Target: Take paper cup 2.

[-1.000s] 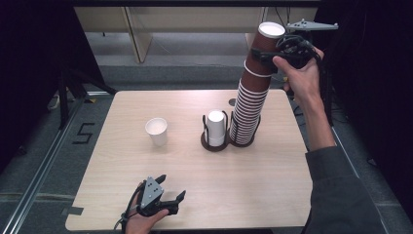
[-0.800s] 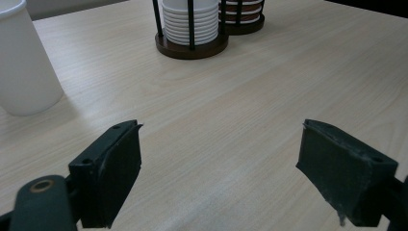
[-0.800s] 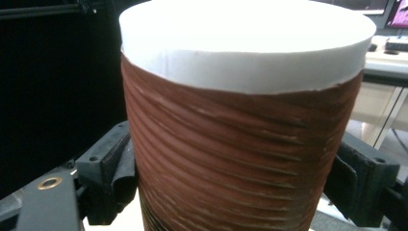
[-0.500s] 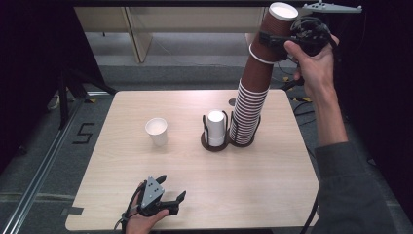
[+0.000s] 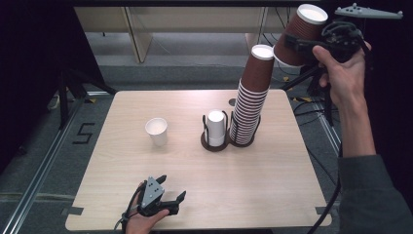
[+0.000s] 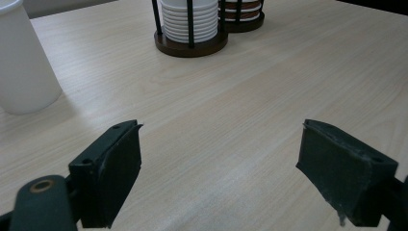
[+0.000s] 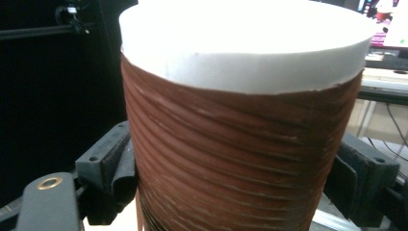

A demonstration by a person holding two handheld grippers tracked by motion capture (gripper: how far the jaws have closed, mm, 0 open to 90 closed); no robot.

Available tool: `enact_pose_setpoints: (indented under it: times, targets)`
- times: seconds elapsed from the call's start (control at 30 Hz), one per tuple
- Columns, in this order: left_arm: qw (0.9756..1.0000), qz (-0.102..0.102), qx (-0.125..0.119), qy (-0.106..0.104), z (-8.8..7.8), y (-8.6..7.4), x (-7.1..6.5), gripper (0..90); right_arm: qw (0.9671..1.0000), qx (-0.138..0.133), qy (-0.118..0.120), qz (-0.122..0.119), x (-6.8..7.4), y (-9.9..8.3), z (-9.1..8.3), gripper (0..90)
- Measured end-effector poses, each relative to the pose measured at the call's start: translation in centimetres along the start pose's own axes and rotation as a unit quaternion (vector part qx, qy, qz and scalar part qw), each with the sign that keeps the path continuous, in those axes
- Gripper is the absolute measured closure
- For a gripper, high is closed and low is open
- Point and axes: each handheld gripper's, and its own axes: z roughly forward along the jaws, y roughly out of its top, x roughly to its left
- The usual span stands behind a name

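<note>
A tall stack of brown ribbed paper cups (image 5: 250, 100) stands in a black wire holder on the table. High at the back right, my right gripper (image 5: 298, 44) is shut on one brown cup (image 5: 300, 34) held clear of the stack and tilted. In the right gripper view that brown cup (image 7: 240, 139) sits squeezed between both pads (image 7: 113, 166). A shorter pile of white cups (image 5: 215, 127) sits in the neighbouring holder, and a single white cup (image 5: 157, 131) stands alone to its left. My left gripper (image 5: 171, 189) rests open at the table's front edge, its pads (image 6: 113, 166) over bare wood.
The wooden table (image 5: 272, 190) has open room at the front and right. The white cup (image 6: 21, 57) stands close ahead of the left gripper, with the holder of white cups (image 6: 190, 29) farther off. Cables and a stand lie on the floor at the back right.
My right gripper has lifted the top brown cup off the stack and carried it up and to the right. The left gripper has kept still.
</note>
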Motion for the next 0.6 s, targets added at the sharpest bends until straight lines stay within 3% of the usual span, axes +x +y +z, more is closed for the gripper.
enact_pose_setpoints:
  times: [0.3,0.47,0.6]
  targets:
    - [1.0,-0.001,-0.002,-0.002,0.1,-0.1,0.0,14.7,0.9997,0.021,-0.012,-0.006,-1.4,-3.6,-2.5,16.8]
    - [1.0,-0.001,-0.002,-0.001,0.1,-0.1,0.0,14.7,0.9991,0.031,-0.019,-0.022,-0.8,-6.8,-3.3,16.8]
    - [1.0,-0.001,-0.002,-0.001,0.1,-0.1,0.0,14.7,0.999,0.042,-0.009,-0.013,0.2,-9.5,-3.4,16.9]
